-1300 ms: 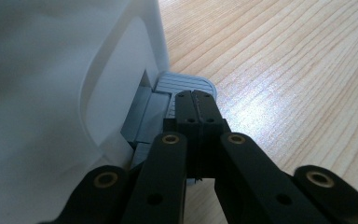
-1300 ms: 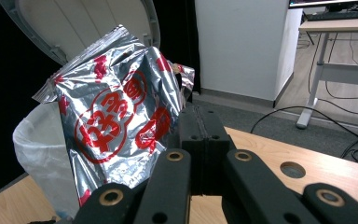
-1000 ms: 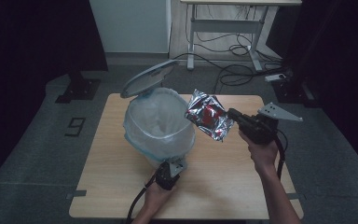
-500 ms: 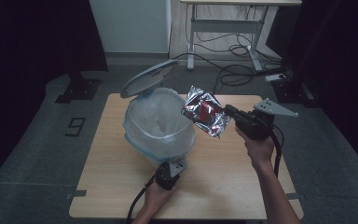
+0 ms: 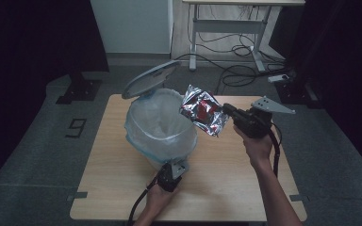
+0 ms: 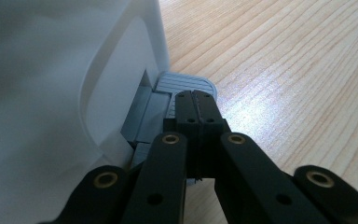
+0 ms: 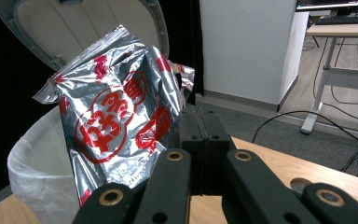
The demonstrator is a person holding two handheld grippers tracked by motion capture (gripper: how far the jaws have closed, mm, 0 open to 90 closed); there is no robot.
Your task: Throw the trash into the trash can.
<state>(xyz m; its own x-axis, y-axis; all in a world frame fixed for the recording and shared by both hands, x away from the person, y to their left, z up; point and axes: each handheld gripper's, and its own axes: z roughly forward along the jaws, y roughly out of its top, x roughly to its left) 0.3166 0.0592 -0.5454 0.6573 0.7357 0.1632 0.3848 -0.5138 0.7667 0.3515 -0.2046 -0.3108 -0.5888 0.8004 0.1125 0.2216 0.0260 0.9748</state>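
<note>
A: Right gripper (image 5: 227, 110): jaws pressed together, pinching an edge of the foil bag (image 5: 203, 109). Left gripper (image 5: 175, 165): jaws pressed together too, nothing between them, tips resting on the pedal (image 6: 186, 87).

B: Then by size, starting with the table (image 5: 122, 188)?

A: Pale wood, carrying the bin (image 5: 158, 127) at its left-centre. White bin, lined with a clear bag folded over the rim. Grey lid (image 5: 151, 78) tipped up at the back.

B: And the foil bag?

A: Held in the air, tilted, just above the bin's right rim, between the opening and the right gripper. Silver, crinkled, printed with red round marks; seen close in the right gripper view (image 7: 116, 126), with the lid's pale underside (image 7: 88, 23) behind it.

B: Pedal?

A: Small, grey, ribbed, sticking out of a cut-out at the foot of the bin's near side, just above the table (image 6: 284, 60). Whether pressed fully down, cannot tell.
</note>
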